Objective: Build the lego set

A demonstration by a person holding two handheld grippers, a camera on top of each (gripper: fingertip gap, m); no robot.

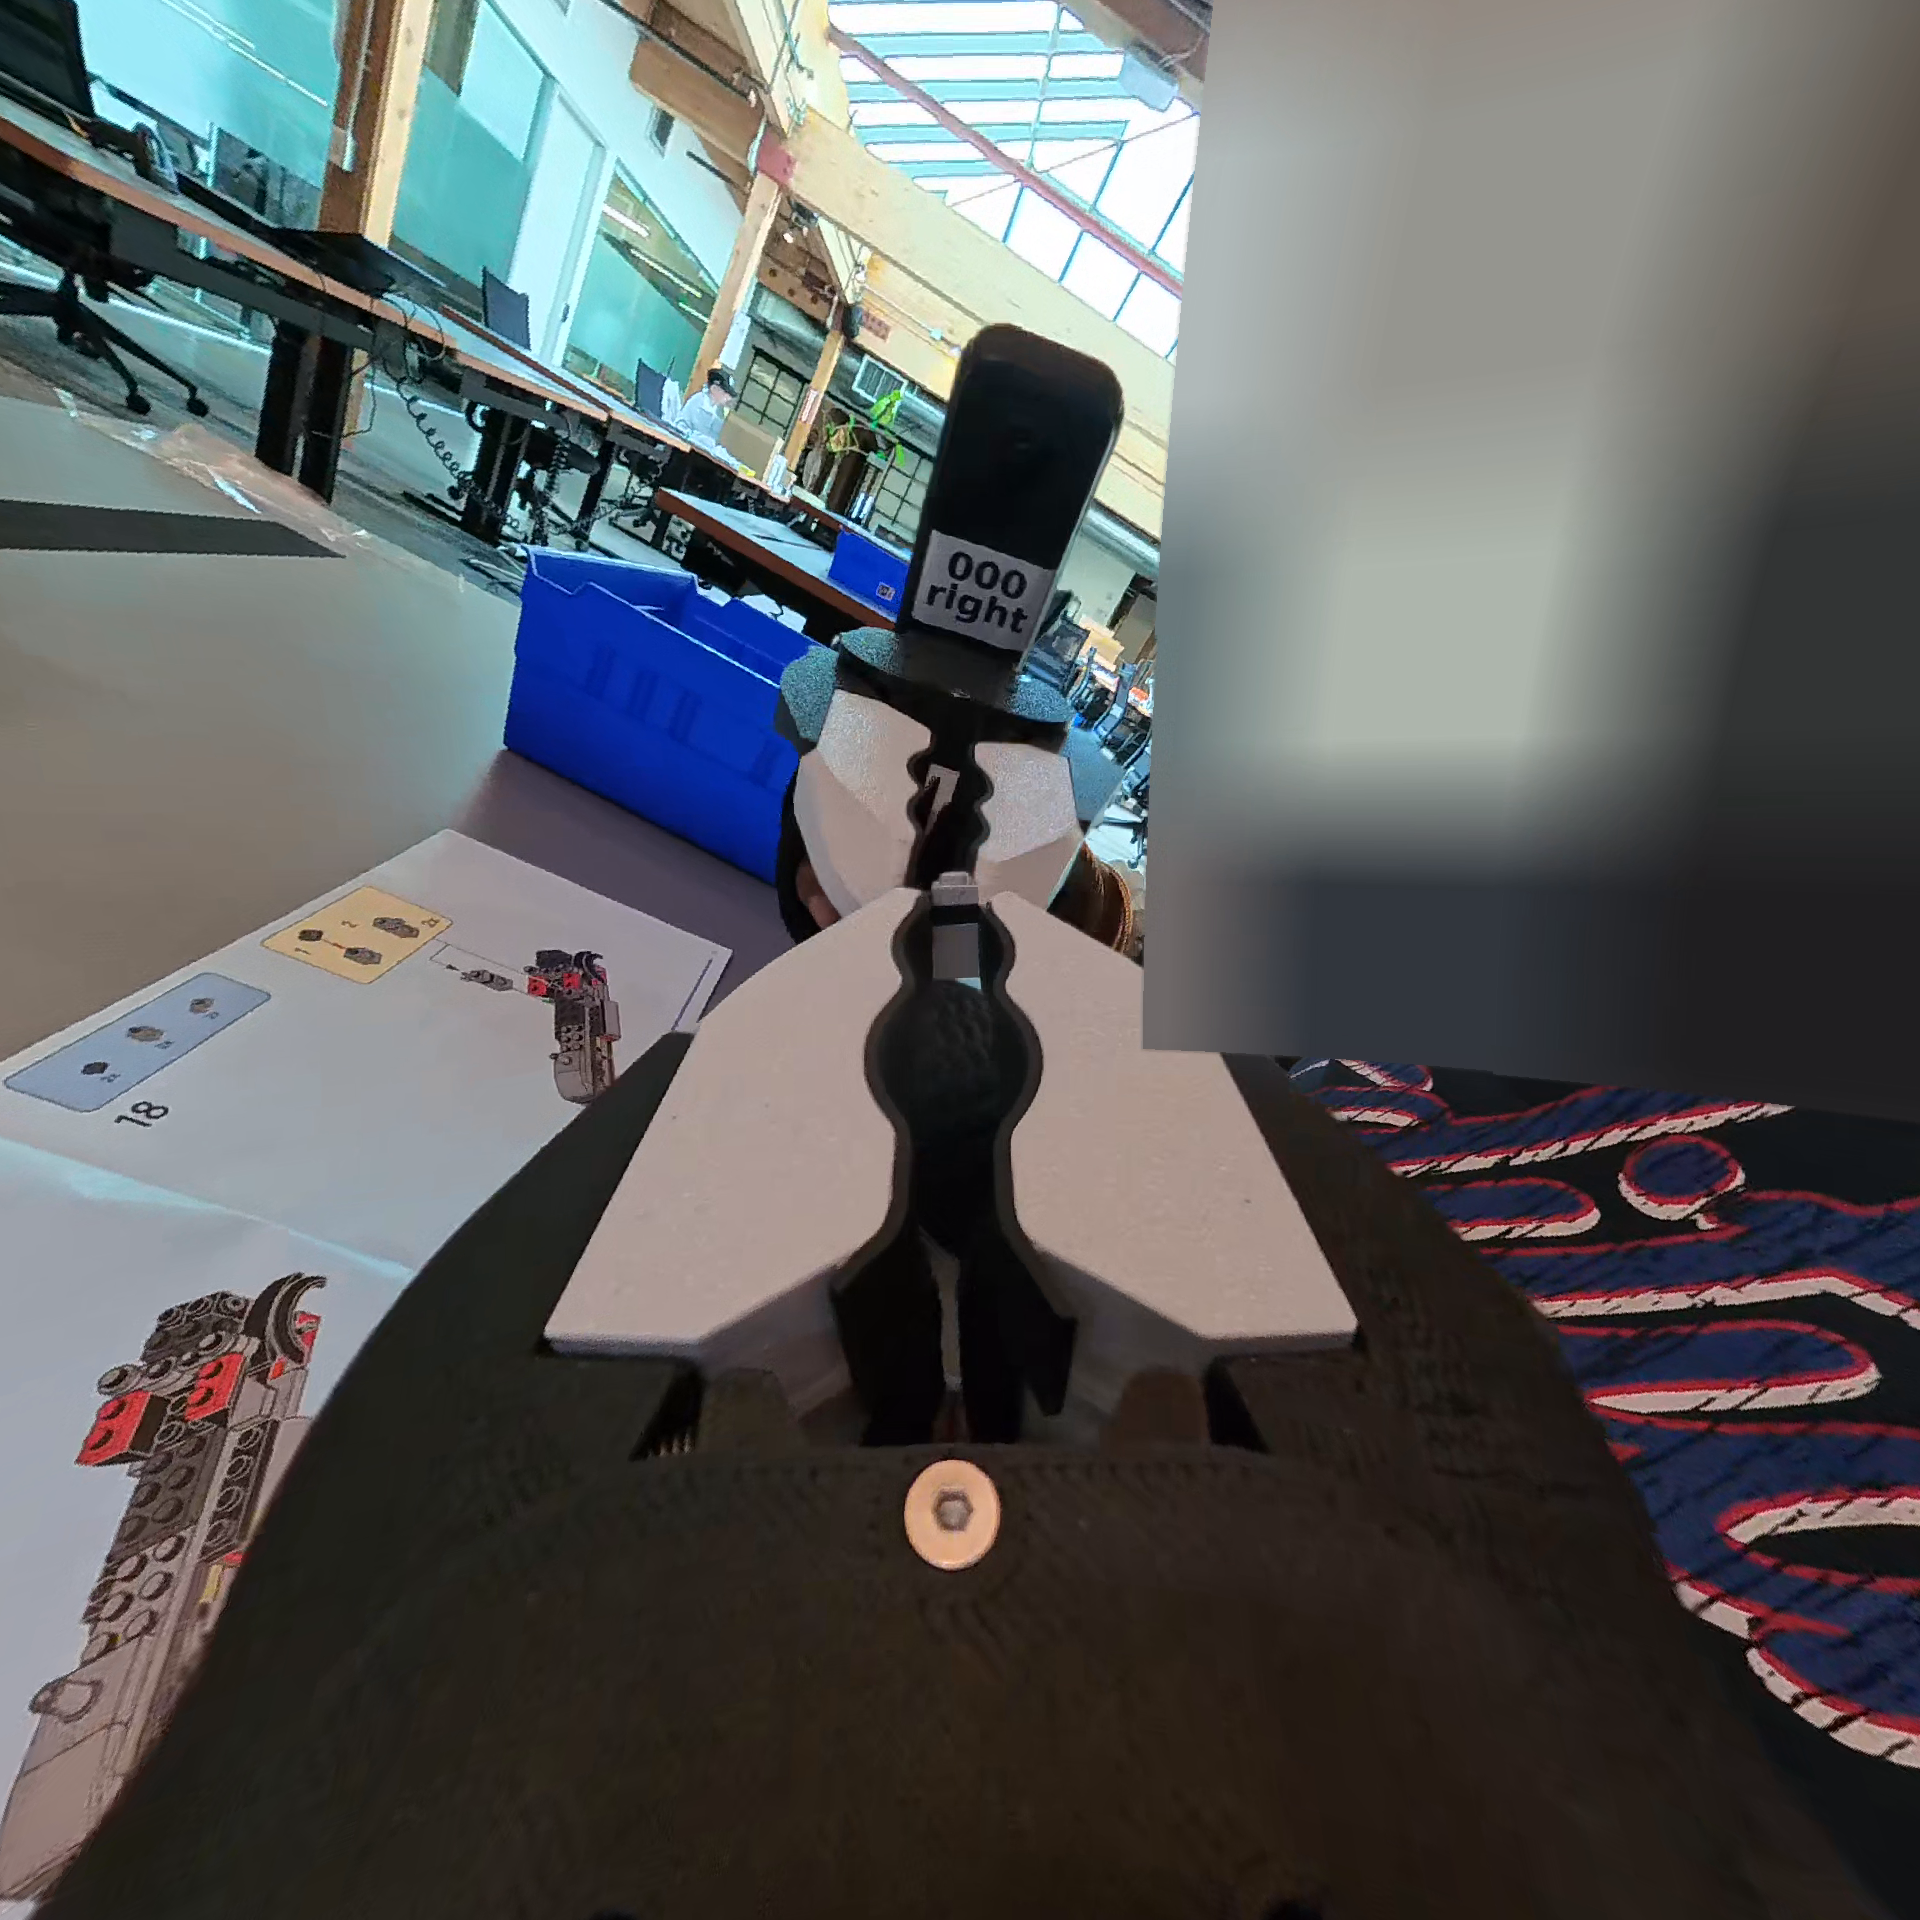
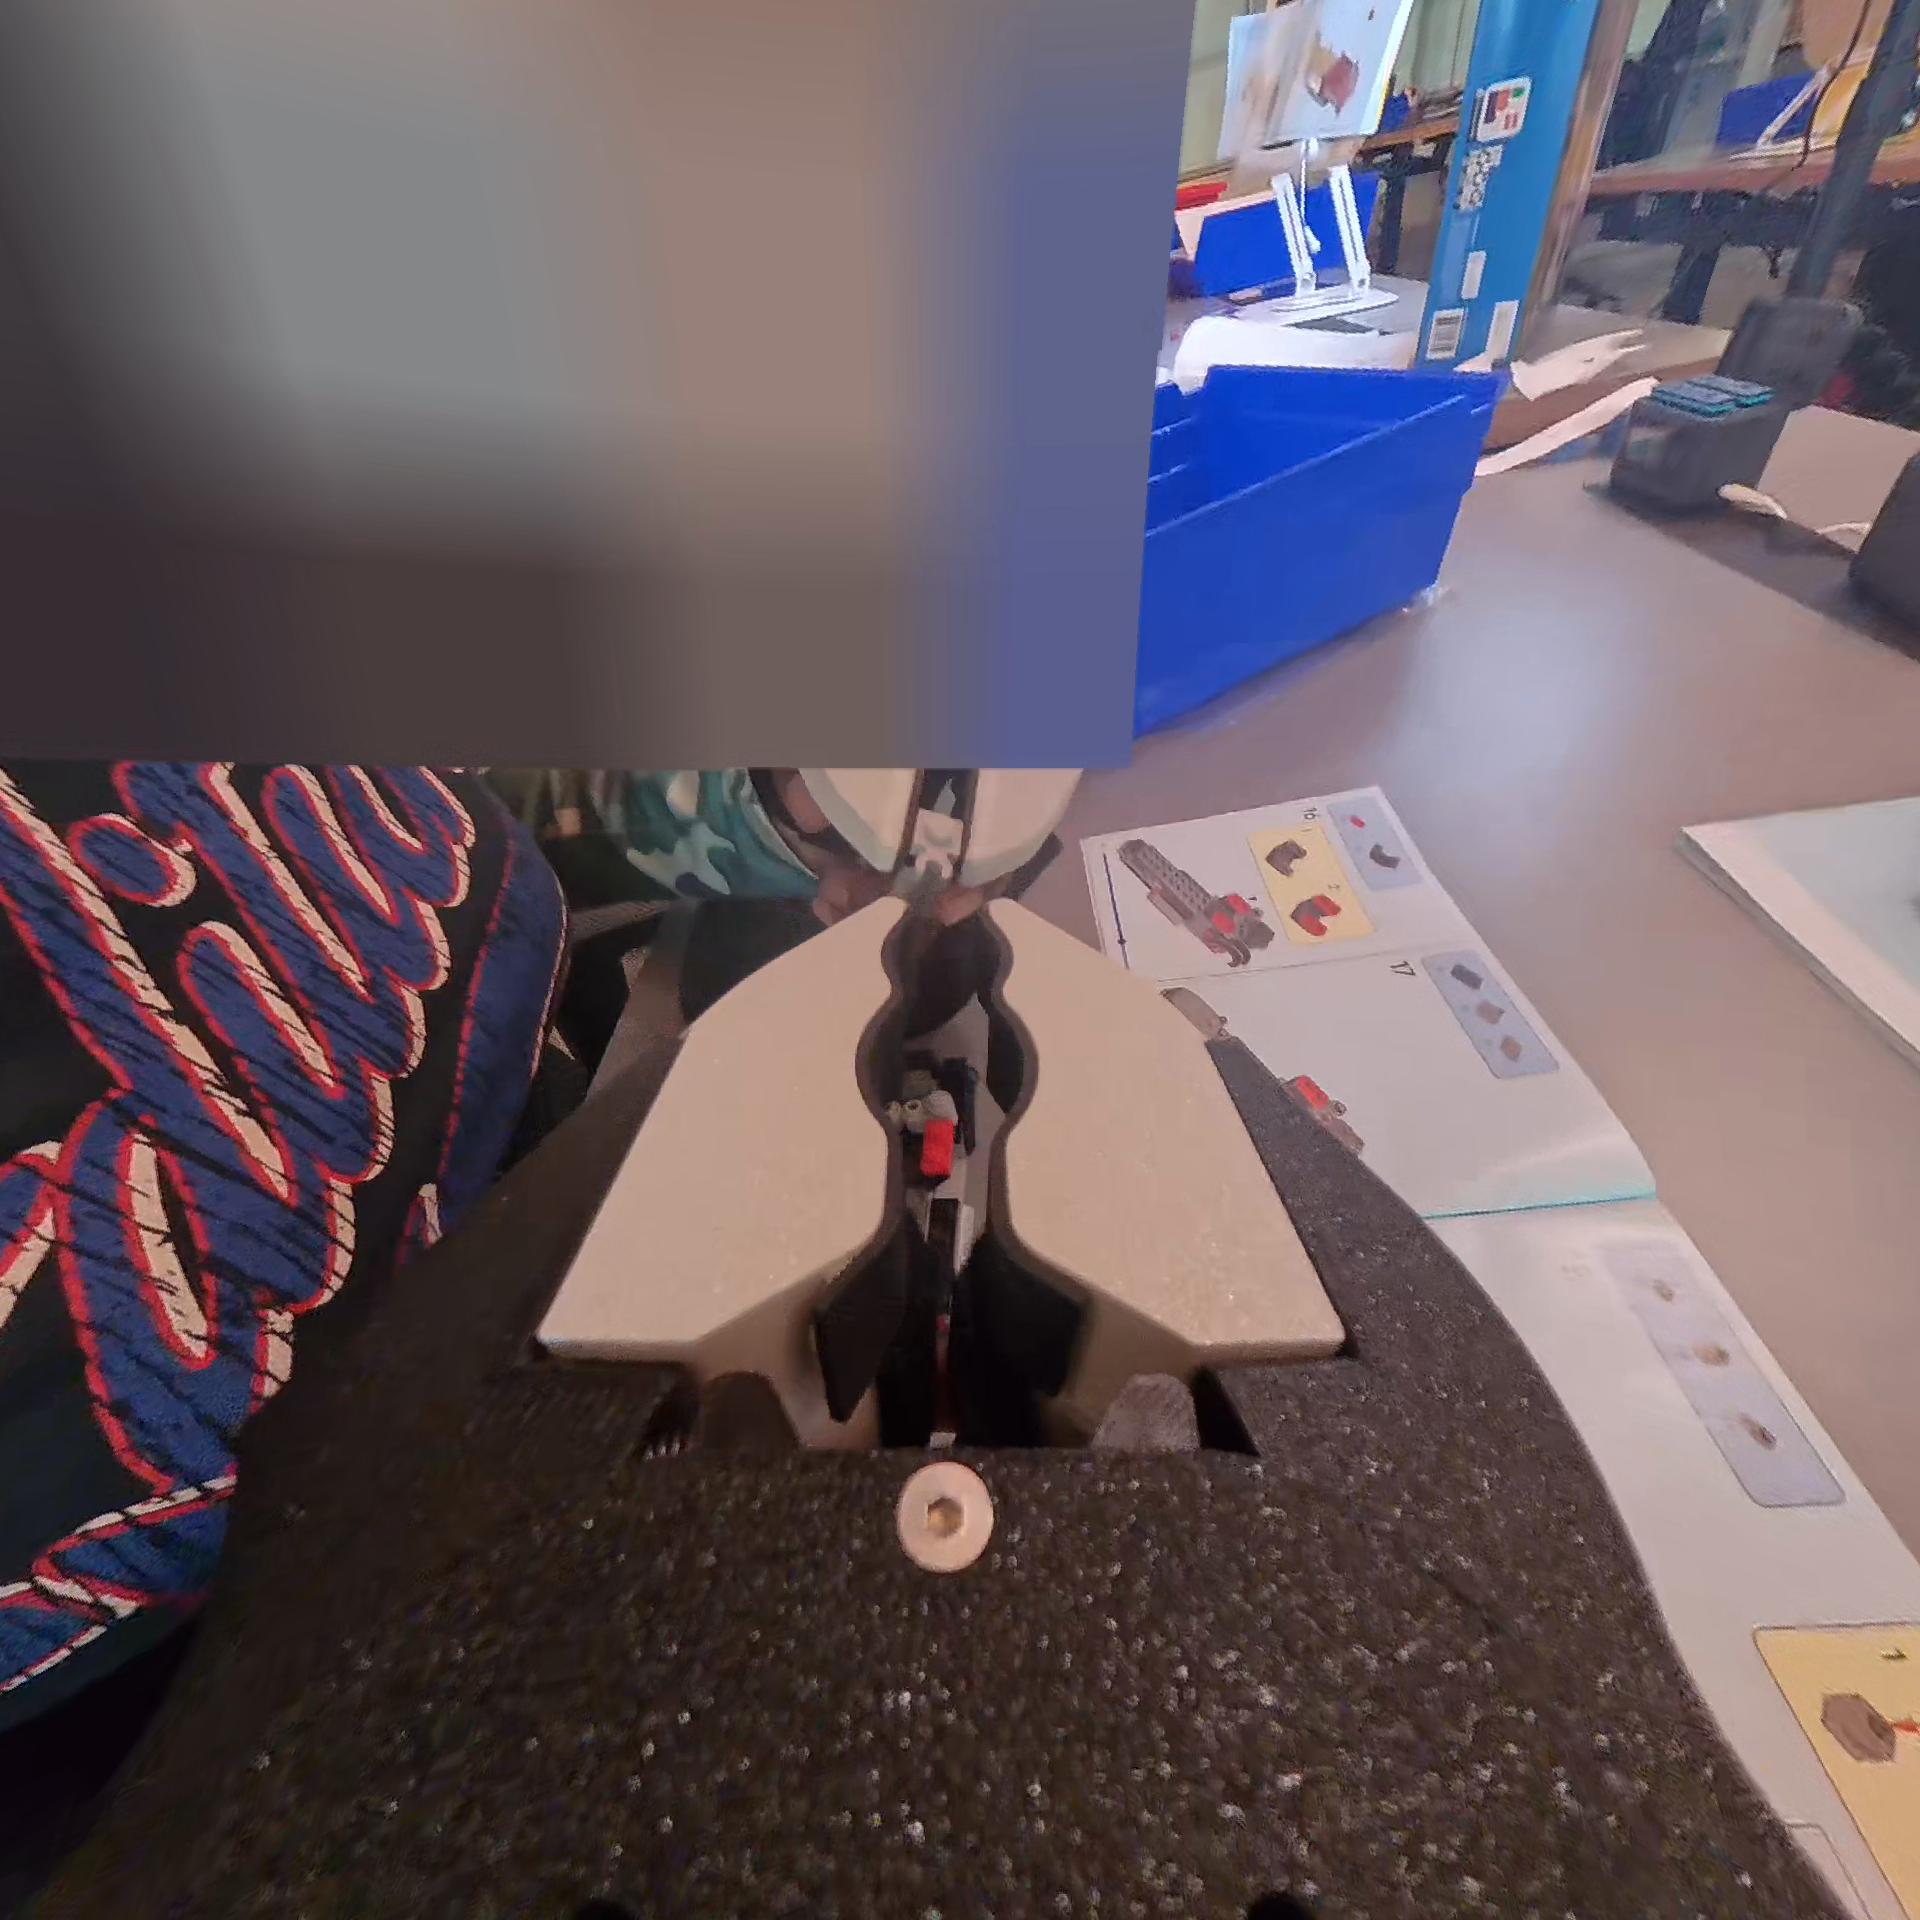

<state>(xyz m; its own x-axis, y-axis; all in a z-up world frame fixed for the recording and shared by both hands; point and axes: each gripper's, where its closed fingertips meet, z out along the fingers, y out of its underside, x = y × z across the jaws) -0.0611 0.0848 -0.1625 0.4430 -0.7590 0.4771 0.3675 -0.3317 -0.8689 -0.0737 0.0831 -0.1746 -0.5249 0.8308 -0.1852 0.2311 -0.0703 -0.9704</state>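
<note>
- Instruction booklet (image 1: 312, 1039): flat glossy paper, laid open on the smooth grey counter (image 1: 208, 727).
- Left tongs (image 1: 951, 920): matte white wedges, closed on a small grey brick (image 1: 956, 925) at the tips.
- Right tongs (image 2: 940, 920): closed along a grey, black and red lego assembly (image 2: 935, 1143), its long axis following the fingers.

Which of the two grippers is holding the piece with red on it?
The right gripper: the lego assembly between its jaws has a red part among grey and black. The left gripper pinches only a small grey lego piece at its tips.
</note>
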